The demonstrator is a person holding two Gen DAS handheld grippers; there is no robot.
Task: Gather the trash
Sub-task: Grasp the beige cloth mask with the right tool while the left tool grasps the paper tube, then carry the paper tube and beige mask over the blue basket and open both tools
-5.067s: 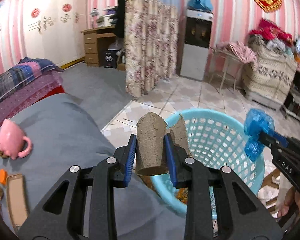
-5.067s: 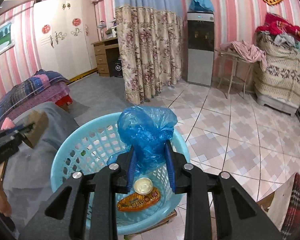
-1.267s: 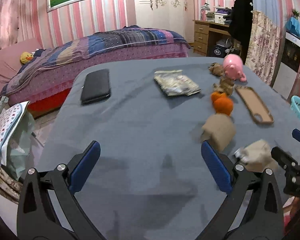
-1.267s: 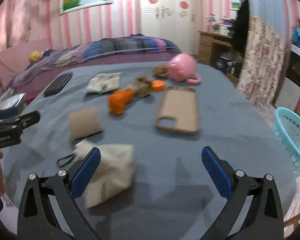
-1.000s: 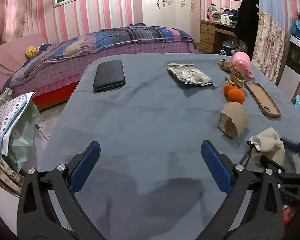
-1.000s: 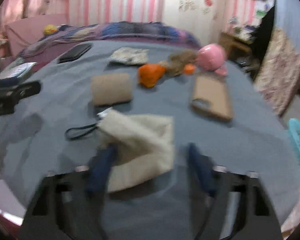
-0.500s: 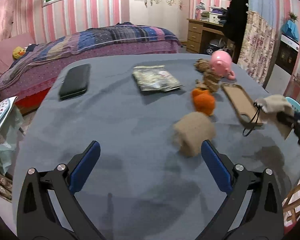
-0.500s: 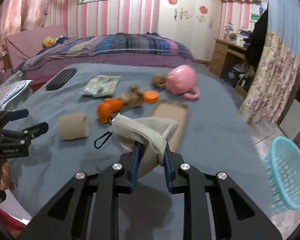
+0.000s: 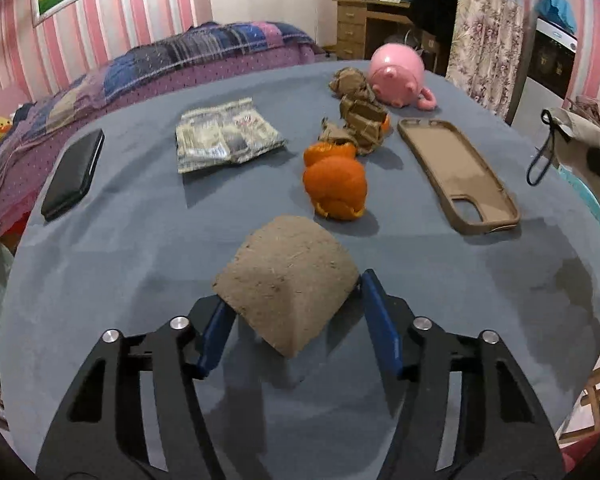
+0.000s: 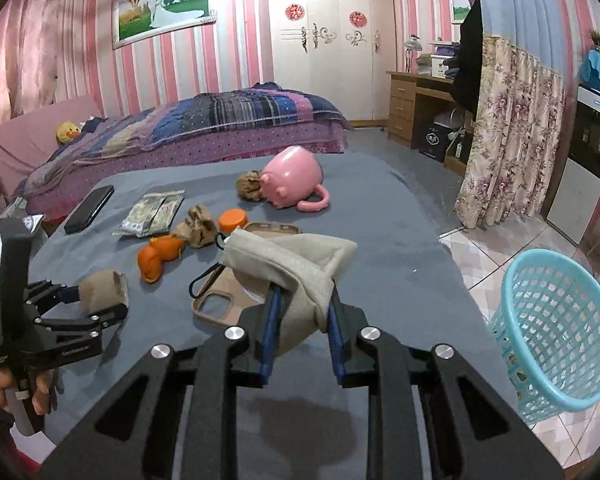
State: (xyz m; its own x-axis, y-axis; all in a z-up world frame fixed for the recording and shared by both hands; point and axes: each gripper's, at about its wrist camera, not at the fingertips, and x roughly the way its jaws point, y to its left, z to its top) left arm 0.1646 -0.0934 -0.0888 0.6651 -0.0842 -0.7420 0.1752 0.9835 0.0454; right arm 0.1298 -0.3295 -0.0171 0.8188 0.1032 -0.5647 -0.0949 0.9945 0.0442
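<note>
On the left of the grey-blue cloth-covered table (image 9: 100, 280), a flat black phone (image 9: 73, 173) is lying near the edge, and a crinkled silver printed snack wrapper (image 9: 225, 134) is lying to its right.

The left gripper (image 9: 296, 326) is straddling a squashed brown fibrous cardboard tube (image 9: 287, 284). Both blue pads are lying against the tube's sides, one at each flank. The tube is resting on the cloth, not lifted. In the right wrist view, the same gripper (image 10: 94, 300) is seen at table level with the tube (image 10: 102, 288) between its fingers.

Beyond the tube, a curled piece of orange fruit peel (image 9: 335, 186) is sitting on the cloth. Behind it, crumpled brown paper scraps (image 9: 358, 118) are lying in a loose cluster. A pink pig-shaped mug (image 9: 398, 76) is lying on its side at the far end. A tan soft phone case (image 9: 456, 174) is lying flat to the right of the peel.

The right gripper (image 10: 302, 322) is clenched on a beige fabric drawstring pouch (image 10: 296, 260), holding it clear above the table. The pouch's black cord is hanging down on its left.

A light blue perforated plastic basket (image 10: 548, 320) is standing on the tiled floor (image 10: 488, 256), just off the table's right edge.
</note>
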